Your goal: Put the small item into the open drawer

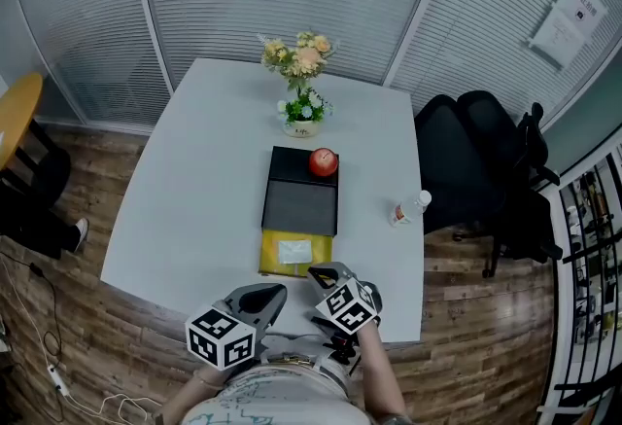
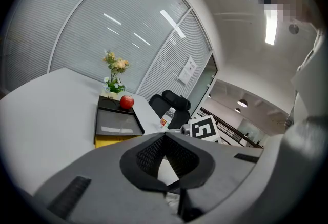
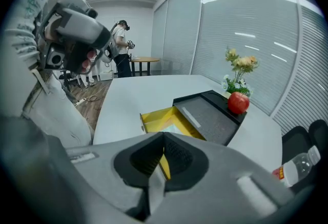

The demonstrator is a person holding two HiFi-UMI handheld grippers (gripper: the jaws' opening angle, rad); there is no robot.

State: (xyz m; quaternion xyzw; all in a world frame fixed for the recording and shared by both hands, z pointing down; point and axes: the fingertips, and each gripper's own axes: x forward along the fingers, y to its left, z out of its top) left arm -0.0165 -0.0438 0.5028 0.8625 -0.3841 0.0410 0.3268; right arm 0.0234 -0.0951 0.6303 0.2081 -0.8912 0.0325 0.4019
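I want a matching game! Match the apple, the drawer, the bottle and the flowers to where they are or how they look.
1. apple
2. drawer
3. bottle
4. flowers

A. at the far end of the table
B. on top of the black box
C. near the table's right edge
D. pulled open, yellow inside

Pairs: 1-B, 2-D, 3-C, 4-A

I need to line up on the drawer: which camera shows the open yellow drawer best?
The head view: it looks down into the yellow drawer, with nearly the whole opening visible. The right gripper view shows it nearer, but partly behind the right gripper. The left gripper view shows only a yellow strip.
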